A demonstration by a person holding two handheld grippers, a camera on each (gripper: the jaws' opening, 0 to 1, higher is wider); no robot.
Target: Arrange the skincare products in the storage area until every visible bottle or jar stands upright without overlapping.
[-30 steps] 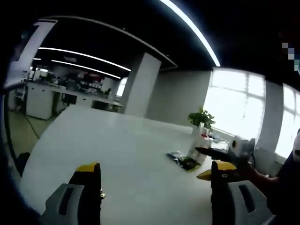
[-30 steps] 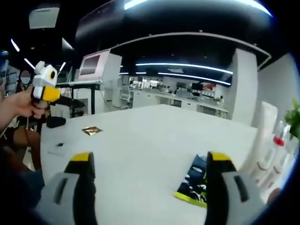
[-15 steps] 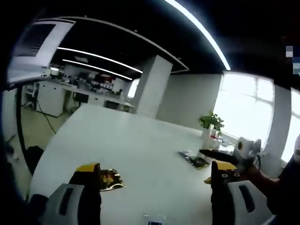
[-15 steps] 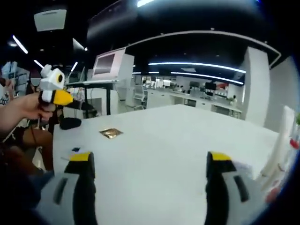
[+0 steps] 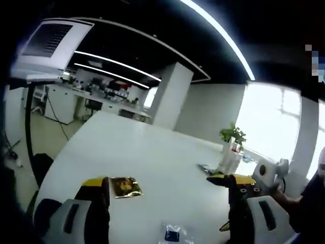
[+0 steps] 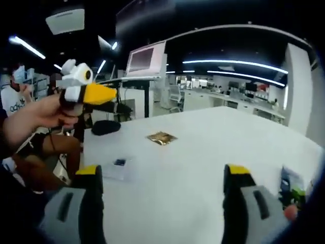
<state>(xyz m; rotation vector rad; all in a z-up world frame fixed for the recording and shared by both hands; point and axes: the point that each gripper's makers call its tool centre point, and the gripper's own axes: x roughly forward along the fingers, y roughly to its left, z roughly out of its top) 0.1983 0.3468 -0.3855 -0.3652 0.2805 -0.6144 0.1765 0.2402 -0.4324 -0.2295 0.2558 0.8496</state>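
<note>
Left gripper (image 5: 167,195) spread wide over the white table (image 5: 152,162), nothing between its fingers; a gold packet (image 5: 125,186) lies just inside the left finger, a clear sachet (image 5: 172,235) low between the two; the bottles (image 5: 229,158) stand upright far ahead by a plant (image 5: 232,135), beyond the right finger. Right gripper (image 6: 162,190) also wide open and empty; a dark pouch (image 6: 292,183) sits outside its right finger.
</note>
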